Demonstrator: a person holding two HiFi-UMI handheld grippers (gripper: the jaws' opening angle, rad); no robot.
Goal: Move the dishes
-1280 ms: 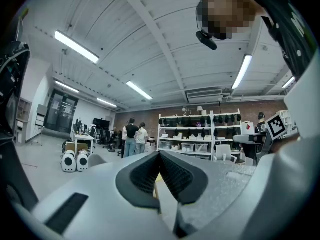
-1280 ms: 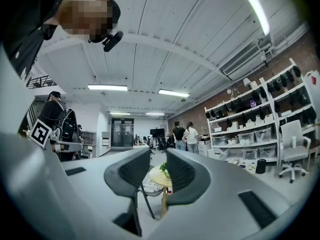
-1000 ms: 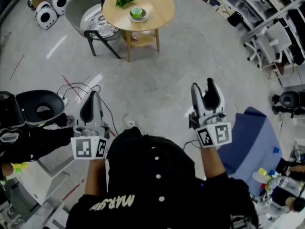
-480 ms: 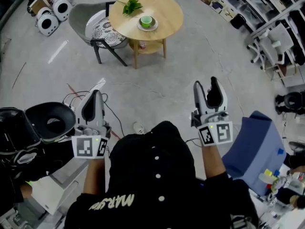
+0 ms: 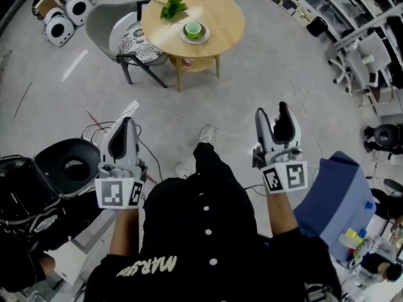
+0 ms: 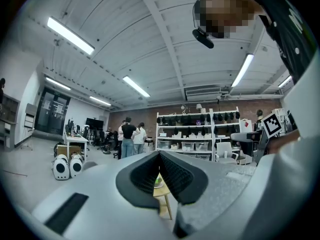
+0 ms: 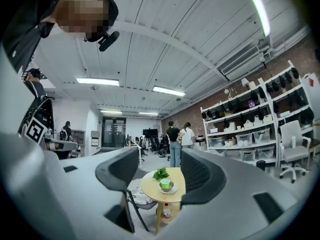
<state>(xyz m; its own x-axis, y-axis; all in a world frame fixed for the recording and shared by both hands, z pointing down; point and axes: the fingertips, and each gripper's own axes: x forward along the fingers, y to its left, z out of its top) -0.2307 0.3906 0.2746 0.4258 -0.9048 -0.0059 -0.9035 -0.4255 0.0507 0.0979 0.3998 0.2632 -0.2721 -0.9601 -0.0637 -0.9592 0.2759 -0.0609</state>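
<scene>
Head view: the green cup (image 5: 193,28) sits on its saucer (image 5: 183,36) on the round table (image 5: 220,24), beside a plant (image 5: 174,7). The left gripper (image 5: 125,121) and the right gripper (image 5: 271,111) are well short of the table and point toward it. Left gripper view: the jaws are pressed together with nothing between them. Right gripper view: the jaws stand wide, have just been opening, and are empty. The table (image 7: 150,186) with the cup (image 7: 165,184) shows far off through the gap.

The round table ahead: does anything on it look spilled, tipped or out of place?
Nothing stands out. The green cup sits upright on its saucer, a leafy plant is nearby, and the tabletop looks clean.
</scene>
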